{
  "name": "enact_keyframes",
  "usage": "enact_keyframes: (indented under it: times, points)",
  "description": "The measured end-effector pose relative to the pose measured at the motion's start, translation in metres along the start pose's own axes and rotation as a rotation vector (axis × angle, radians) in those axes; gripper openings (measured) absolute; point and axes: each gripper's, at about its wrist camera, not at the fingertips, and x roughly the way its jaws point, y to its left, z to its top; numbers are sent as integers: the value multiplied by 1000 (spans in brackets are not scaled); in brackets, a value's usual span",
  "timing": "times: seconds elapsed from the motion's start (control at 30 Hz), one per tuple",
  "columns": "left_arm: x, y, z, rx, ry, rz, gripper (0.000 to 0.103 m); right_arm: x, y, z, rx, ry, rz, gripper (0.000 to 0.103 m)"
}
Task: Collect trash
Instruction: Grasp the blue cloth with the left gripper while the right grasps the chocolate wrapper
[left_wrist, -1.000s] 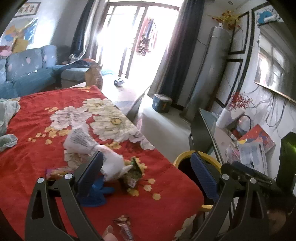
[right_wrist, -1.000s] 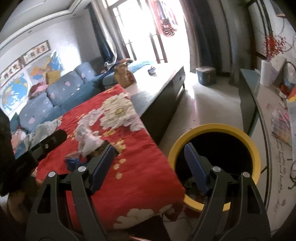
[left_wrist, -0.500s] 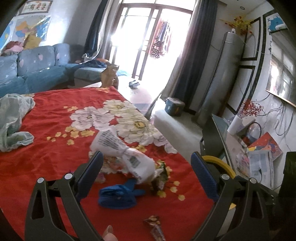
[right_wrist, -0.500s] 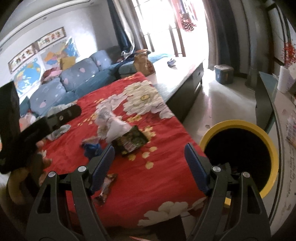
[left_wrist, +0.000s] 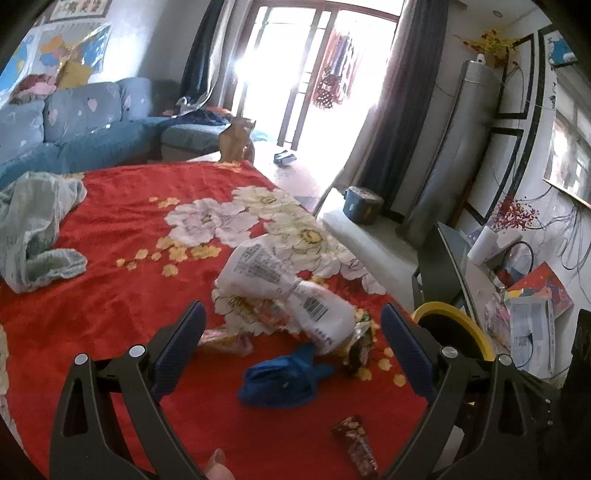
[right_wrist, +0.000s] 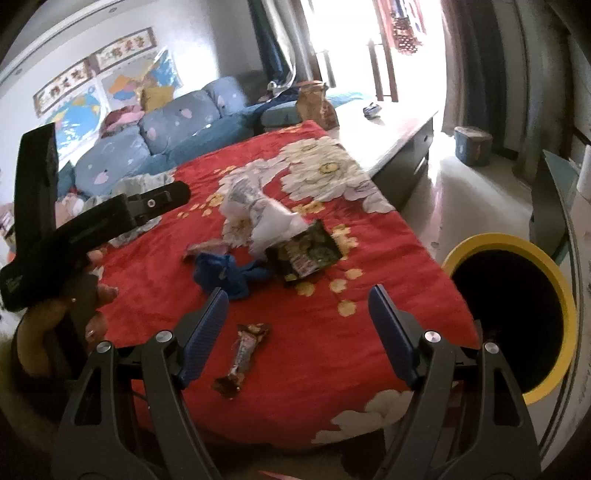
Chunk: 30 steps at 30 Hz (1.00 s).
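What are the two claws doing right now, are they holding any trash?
Left claw: open, holding nothing, over the crumpled blue glove.
Right claw: open, holding nothing, above the brown snack wrapper.

Ahead of the left gripper (left_wrist: 291, 334), whose fingers (left_wrist: 177, 349) are black with dark blue ribbed pads, the desk wears a red cloth (left_wrist: 122, 288) patterned with large white flowers and small yellow blossoms. On it lie a white bag (left_wrist: 284, 291) with black print and a barcode, a plain blue glove (left_wrist: 284, 376) and a dark brown wrapper (left_wrist: 356, 443); right of the gripper stands a bin (right_wrist: 513, 317) with a yellow rim and black inside
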Motion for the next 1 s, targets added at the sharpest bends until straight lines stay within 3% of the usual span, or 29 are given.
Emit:
enact_keyframes:
  times: [0.27,0.43,0.8,1.0]
  points:
    - [7,22,-11,-18,37,22,91,13,19,-7,-42,45,47,70]
    - [14,30,-15,-22,62,17,84,23,25,-15,-59,85,64,70]
    - [33,35,-33,4,166,-57,74,44,32,-29,-55,178,106,56]
    - [48,41,-43,-12,222,-97,70,59,35,-39,-55,248,131,41]
